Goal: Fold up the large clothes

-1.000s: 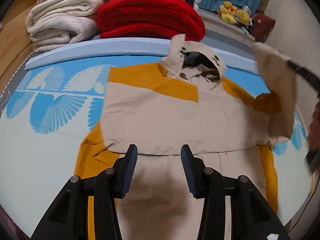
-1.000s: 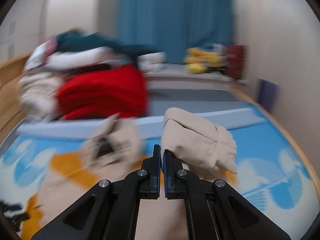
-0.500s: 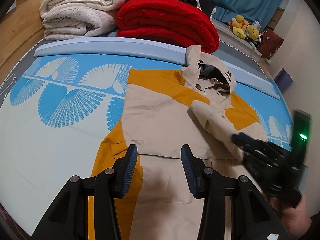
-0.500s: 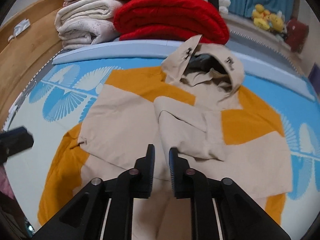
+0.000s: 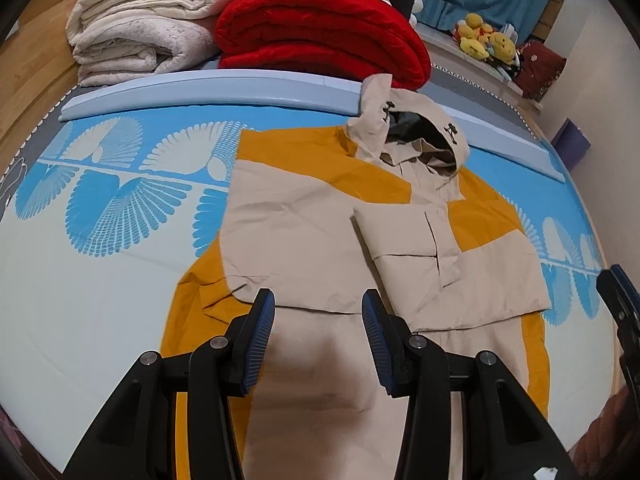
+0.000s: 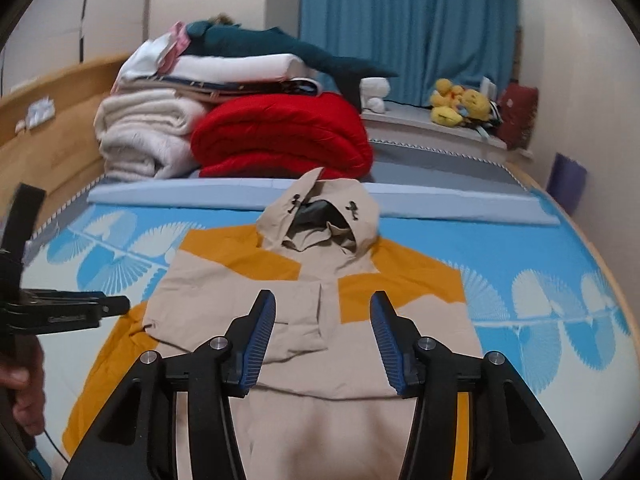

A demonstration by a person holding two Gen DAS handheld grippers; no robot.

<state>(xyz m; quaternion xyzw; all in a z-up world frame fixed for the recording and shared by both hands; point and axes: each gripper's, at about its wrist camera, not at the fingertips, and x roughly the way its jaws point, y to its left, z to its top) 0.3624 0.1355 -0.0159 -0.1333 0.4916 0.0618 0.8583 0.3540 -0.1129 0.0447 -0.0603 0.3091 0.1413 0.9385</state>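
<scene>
right claw (image 6: pixel 323 334) released sleeve (image 5: pixel 404 236), spread | left claw (image 5: pixel 318 338) spread

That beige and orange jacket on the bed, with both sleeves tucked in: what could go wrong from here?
The folded sleeves lie loose on the jacket, and both claws, left and right, are open and holding nothing, so lifting the hem could let them slide out. The puffy hood may spring up and spoil a flat fold. It also sits close to the red blanket.

A home bedroom is showing here. Folded blankets (image 6: pixel 276 136) are lying stacked on a bed (image 6: pixel 540 280). Blue curtains (image 6: pixel 404 24) are hanging behind yellow plush toys (image 6: pixel 460 106).
</scene>
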